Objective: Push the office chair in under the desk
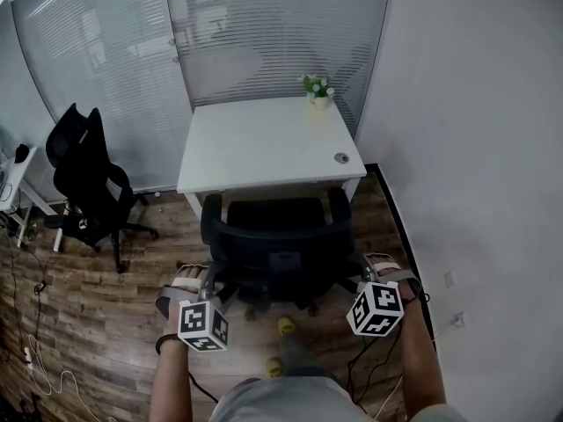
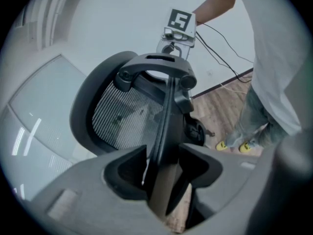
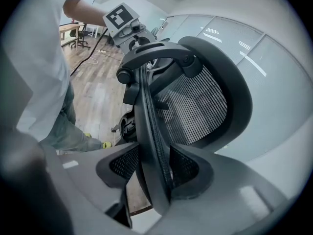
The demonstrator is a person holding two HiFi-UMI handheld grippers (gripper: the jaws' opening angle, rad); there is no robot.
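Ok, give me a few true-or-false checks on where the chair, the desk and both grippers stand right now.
1. The left gripper and the right gripper each have their jaws closed on a side edge of the backrest of the office chair. True.
2. The potted plant sits at the near left corner of the desk. False: the potted plant sits at the far right corner.
3. A second black chair stands to the left of the desk. True.
4. The office chair is fully tucked under the desk. False: its seat shows in front of the desk's near edge, and the backrest is clear of it.
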